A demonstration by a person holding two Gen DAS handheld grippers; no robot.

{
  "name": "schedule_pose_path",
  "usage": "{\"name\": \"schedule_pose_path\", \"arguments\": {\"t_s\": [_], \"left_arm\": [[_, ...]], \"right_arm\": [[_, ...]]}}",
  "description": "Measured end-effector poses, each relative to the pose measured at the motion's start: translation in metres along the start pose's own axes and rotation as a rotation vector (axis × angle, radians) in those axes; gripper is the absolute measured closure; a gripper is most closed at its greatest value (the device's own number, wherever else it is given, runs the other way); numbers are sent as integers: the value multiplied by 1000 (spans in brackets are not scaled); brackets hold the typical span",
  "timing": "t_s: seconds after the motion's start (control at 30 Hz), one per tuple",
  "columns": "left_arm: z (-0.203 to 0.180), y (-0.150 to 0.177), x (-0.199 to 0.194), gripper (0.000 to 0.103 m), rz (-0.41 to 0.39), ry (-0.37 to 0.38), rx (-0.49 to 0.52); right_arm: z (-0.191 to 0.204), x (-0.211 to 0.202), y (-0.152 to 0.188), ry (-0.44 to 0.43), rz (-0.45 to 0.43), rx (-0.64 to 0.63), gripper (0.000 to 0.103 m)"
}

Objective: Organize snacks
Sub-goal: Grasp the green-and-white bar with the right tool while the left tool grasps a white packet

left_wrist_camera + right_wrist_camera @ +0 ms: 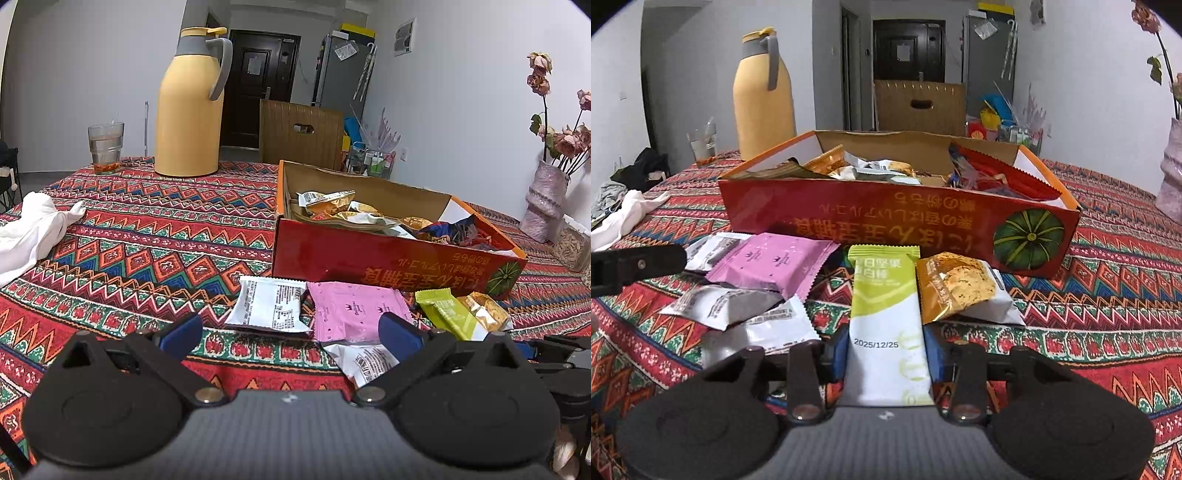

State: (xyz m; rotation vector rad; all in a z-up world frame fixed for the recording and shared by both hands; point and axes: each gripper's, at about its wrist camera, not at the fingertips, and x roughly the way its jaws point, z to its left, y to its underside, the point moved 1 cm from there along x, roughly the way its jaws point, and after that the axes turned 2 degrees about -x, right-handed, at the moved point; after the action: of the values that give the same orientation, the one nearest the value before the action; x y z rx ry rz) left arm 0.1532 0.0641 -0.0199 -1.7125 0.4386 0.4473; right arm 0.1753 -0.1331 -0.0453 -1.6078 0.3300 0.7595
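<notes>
A red cardboard box [388, 258] [886, 218] holds several snack packets. In front of it loose packets lie on the patterned tablecloth: a white one [267, 304], a pink one [354, 310] [768, 262], a green-and-white bar [450, 312] [886, 317], a gold one [484, 310] [956, 284]. My left gripper [291, 332] is open and empty, just before the white and pink packets. My right gripper [886, 354] is shut on the green-and-white bar, which still lies low by the table.
A yellow thermos jug [190, 107] and a glass of water [105, 147] stand at the far side. A white cloth [33, 229] lies at the left. A vase of dried flowers [545, 199] stands at the right edge.
</notes>
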Motion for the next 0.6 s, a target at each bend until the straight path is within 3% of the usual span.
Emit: {"name": "schedule_pose_path", "arguments": {"t_s": [0.17,0.4,0.6], "left_arm": [[0,0,1,0,2,-5,-1],[-1,1,4,0,15,-13,4],[-1,2,5,0,17,-27,6]], "right_arm": [[10,-6,4,30,-52,-52,66],[2,-30,9,40,-151,0,67],[-1,-34,15,20,-125,-4,66]]}}
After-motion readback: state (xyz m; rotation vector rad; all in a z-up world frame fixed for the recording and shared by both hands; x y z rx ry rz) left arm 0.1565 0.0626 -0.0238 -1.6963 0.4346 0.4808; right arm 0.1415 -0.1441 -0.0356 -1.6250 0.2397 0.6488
